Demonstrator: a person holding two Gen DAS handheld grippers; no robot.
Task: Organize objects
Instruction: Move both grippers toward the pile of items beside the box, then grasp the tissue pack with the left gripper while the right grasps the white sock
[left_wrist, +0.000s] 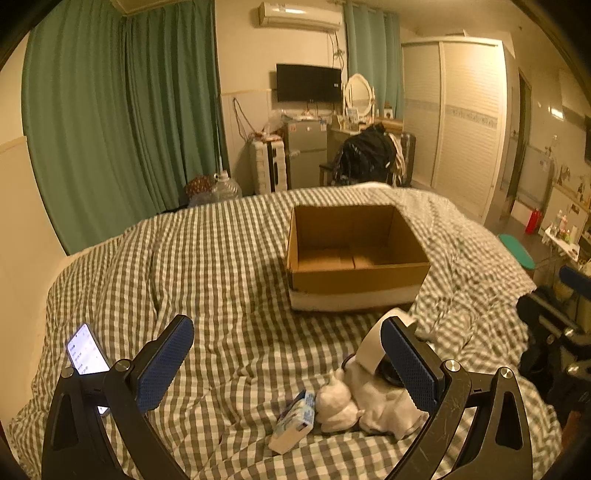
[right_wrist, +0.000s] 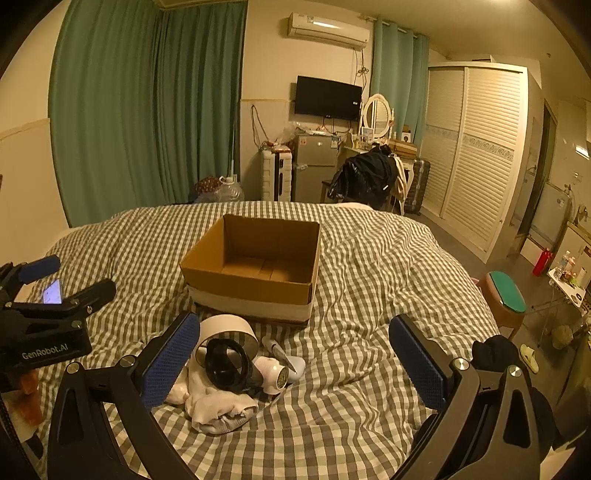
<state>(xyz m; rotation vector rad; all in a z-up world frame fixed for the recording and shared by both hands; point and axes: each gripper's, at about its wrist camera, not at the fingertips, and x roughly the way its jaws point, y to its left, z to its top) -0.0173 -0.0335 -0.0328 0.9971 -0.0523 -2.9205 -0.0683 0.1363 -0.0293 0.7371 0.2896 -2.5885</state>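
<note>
Both grippers spread wide, empty. Left gripper (left_wrist: 288, 365) hovers above bed (left_wrist: 221, 266); tissue pack (left_wrist: 293, 421), white cloth (left_wrist: 384, 398) near its right finger. Cardboard box (left_wrist: 354, 247) beyond.

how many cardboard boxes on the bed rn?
1. The open brown cardboard box sits mid-bed on the checked quilt, beyond the pile of small items. Nothing visible inside it.

An open, empty cardboard box (right_wrist: 255, 258) sits upright on a white slab at the frame's centre. Below it, lower left of centre, lies a pile touching together: a white tape roll (right_wrist: 229, 332), a black ring (right_wrist: 225, 365), crumpled white socks (right_wrist: 218, 406). A small carton (left_wrist: 293, 421) lies tilted at bottom centre in the left view.
</note>
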